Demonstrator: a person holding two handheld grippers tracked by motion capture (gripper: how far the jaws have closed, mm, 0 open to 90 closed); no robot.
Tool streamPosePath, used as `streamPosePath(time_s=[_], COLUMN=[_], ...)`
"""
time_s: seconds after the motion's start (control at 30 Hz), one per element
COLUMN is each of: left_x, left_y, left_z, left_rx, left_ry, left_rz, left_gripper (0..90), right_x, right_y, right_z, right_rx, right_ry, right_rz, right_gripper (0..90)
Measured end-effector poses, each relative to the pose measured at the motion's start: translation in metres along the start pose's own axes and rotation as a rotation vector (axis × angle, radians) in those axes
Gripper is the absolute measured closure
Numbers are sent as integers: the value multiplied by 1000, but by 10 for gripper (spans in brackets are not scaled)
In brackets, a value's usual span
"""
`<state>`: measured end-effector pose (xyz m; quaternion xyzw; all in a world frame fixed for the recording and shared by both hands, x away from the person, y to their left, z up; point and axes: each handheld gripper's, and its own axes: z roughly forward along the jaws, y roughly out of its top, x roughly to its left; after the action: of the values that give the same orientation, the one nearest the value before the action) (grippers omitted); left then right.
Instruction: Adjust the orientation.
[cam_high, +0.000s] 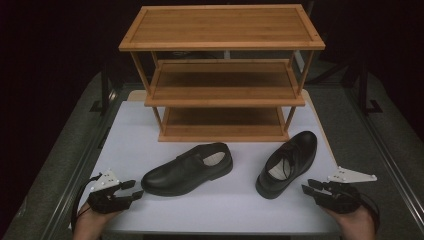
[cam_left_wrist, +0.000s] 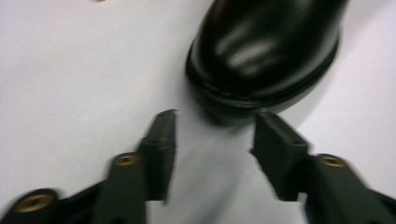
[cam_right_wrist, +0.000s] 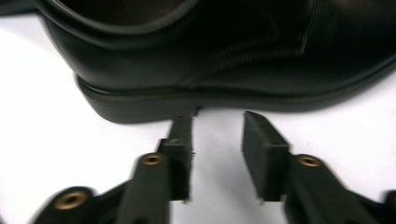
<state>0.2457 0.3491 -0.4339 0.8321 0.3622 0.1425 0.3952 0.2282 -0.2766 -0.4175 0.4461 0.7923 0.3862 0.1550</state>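
Two black leather shoes lie on the white table top (cam_high: 225, 200). The left shoe (cam_high: 189, 168) lies with its toe toward my left gripper (cam_high: 137, 190), which sits just off that toe with its jaws apart and nothing between them. In the left gripper view the shoe's toe (cam_left_wrist: 266, 51) is right beyond the gripper (cam_left_wrist: 215, 133). The right shoe (cam_high: 288, 162) points away, its heel near my right gripper (cam_high: 303, 188). In the right gripper view the shoe's side and sole (cam_right_wrist: 243, 70) lie just past the open gripper (cam_right_wrist: 219, 126), whose jaws hold nothing.
A wooden three-tier shoe rack (cam_high: 222, 75) stands at the back of the table, all its shelves bare. Dark floor and stand legs surround the table. The person's hands come in at the bottom corners of the high view.
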Motion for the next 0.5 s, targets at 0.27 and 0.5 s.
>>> streamPosePath(time_s=[0.27, 0.5], left_x=[-5, -12], left_y=[11, 16], left_z=[-8, -7], left_rx=[-11, -8], left_ry=[-37, -57], left_rz=[-35, -38], left_gripper=[889, 898], right_x=[5, 17], right_y=[24, 51], right_z=[-10, 0], right_rx=[-52, -72], right_ry=[75, 147], right_rz=[-35, -73], right_gripper=[895, 896])
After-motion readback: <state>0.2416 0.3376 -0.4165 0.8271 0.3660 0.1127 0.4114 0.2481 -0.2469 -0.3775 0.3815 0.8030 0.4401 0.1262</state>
